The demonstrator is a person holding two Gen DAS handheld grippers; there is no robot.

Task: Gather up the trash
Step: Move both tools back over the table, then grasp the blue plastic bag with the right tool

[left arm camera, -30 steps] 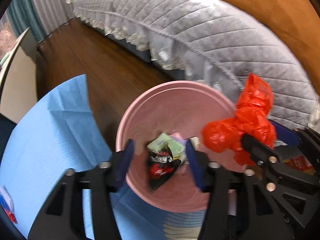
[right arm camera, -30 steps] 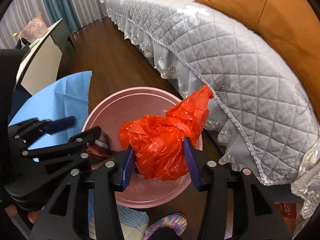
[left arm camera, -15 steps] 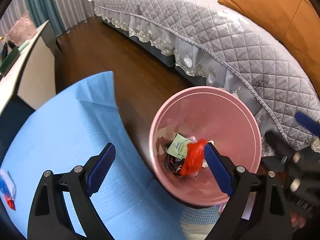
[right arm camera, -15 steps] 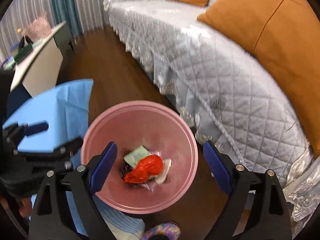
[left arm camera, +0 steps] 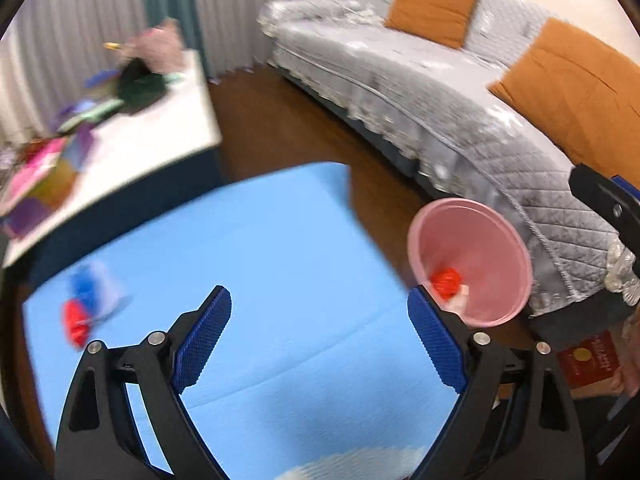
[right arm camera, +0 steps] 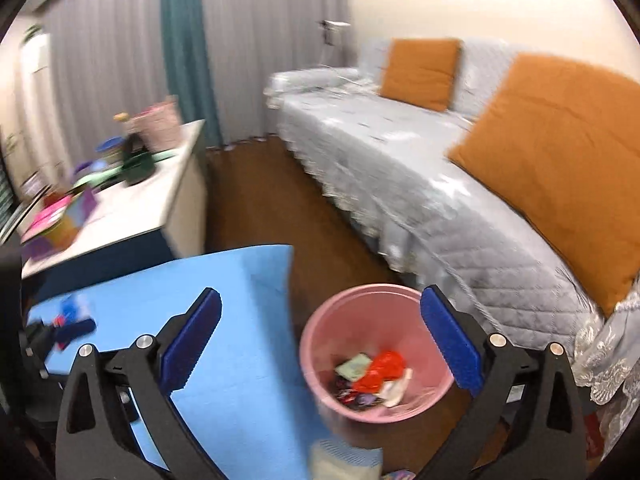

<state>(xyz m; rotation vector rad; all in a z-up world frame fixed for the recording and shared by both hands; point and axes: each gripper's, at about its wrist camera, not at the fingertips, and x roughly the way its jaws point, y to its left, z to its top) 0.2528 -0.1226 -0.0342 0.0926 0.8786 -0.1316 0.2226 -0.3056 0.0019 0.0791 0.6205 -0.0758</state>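
A pink bin [right arm camera: 320, 344] stands on the floor beside the blue-covered table [left arm camera: 288, 248]; it also shows in the left wrist view [left arm camera: 488, 240]. A crumpled red bag [right arm camera: 378, 370] lies inside it with other wrappers, and shows in the left wrist view too [left arm camera: 446, 282]. A blurred red and blue wrapper [left arm camera: 82, 308] lies on the table's left. My left gripper [left arm camera: 318, 340] is open and empty above the table. My right gripper [right arm camera: 320, 344] is open and empty above the bin.
A grey quilted sofa [left arm camera: 460, 120] with orange cushions [right arm camera: 560, 152] runs along the right. A white side table [left arm camera: 140, 132] with clutter stands at the far left. Brown floor [right arm camera: 260, 200] lies between them. A red box [left arm camera: 586, 360] lies on the floor by the bin.
The right gripper opened and dropped the red bag into the bin. Both grippers have opened wide, risen and pulled back; the left one has swung left over the table.
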